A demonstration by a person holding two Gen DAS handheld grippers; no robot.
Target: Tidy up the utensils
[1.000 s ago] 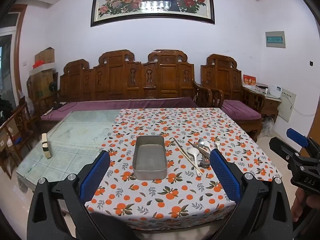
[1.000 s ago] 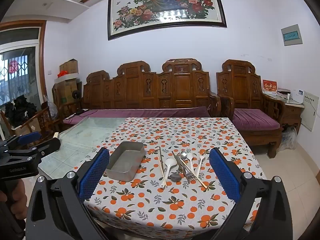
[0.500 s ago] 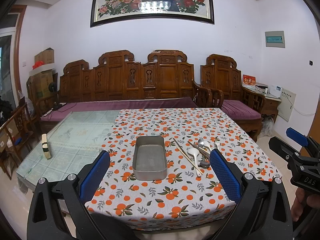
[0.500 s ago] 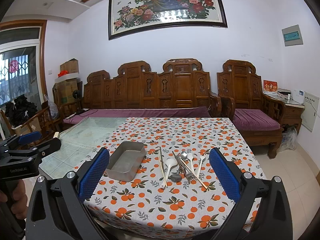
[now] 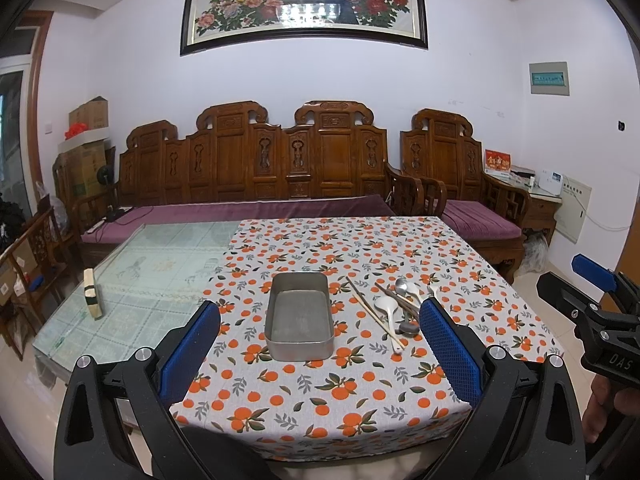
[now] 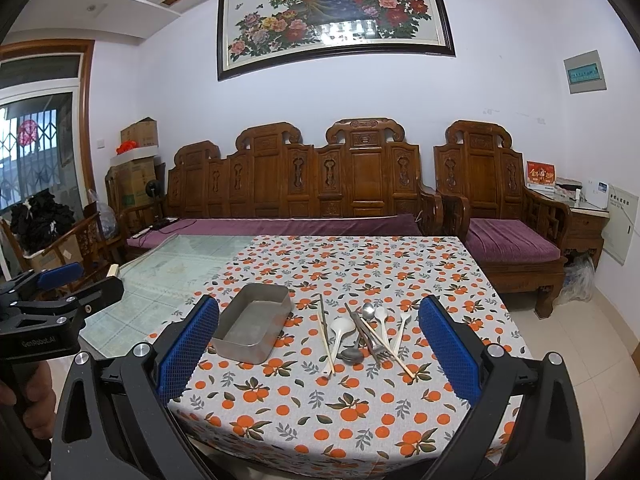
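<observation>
An empty metal tray sits on the orange-print tablecloth. To its right lies a loose pile of utensils: chopsticks, a white spoon, metal spoons and a fork. My left gripper is open and empty, held in front of the table's near edge, facing the tray. My right gripper is open and empty, facing the utensils from the same side. Each gripper shows at the edge of the other's view.
The left part of the table is bare glass with a small block standing on it. A carved wooden bench and armchair stand behind the table. Tiled floor lies to the right.
</observation>
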